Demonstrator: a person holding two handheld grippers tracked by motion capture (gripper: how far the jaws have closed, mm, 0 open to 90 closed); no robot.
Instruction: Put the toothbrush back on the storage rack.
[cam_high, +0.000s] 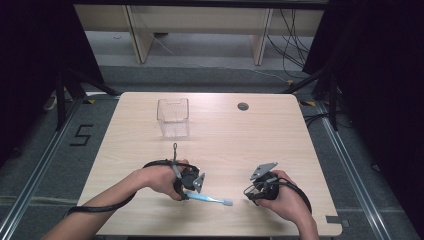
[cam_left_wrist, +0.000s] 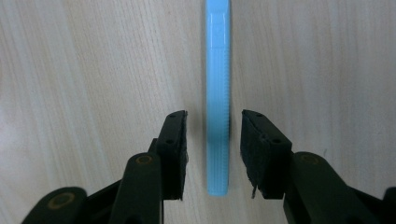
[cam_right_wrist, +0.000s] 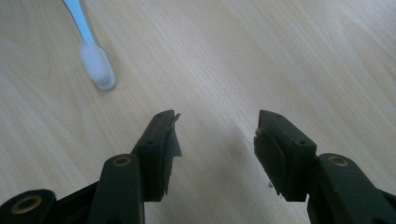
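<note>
Blue toothbrush (cam_left_wrist: 218, 116) btwn spread left gripper (cam_left_wrist: 212, 126) fingers; right gripper (cam_right_wrist: 217, 133) fingers spread; clear bin (cam_high: 173, 117) empty.

A pale wooden table (cam_high: 280, 145) bears a blue toothbrush (cam_high: 212, 199) and clear bin (cam_high: 173, 118).

Light-blue toothbrush (cam_left_wrist: 218, 107) lies flat on table, handle end btwn left gripper's (cam_left_wrist: 212, 154) parted jaws, untouched; white bristle head pts twd right gripper (cam_right_wrist: 217, 140).

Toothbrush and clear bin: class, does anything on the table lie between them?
Nothing visible does. The blue toothbrush lies near the front edge, its handle between the open left claw jaws; only bare table separates it from the clear plastic bin farther back.
</note>
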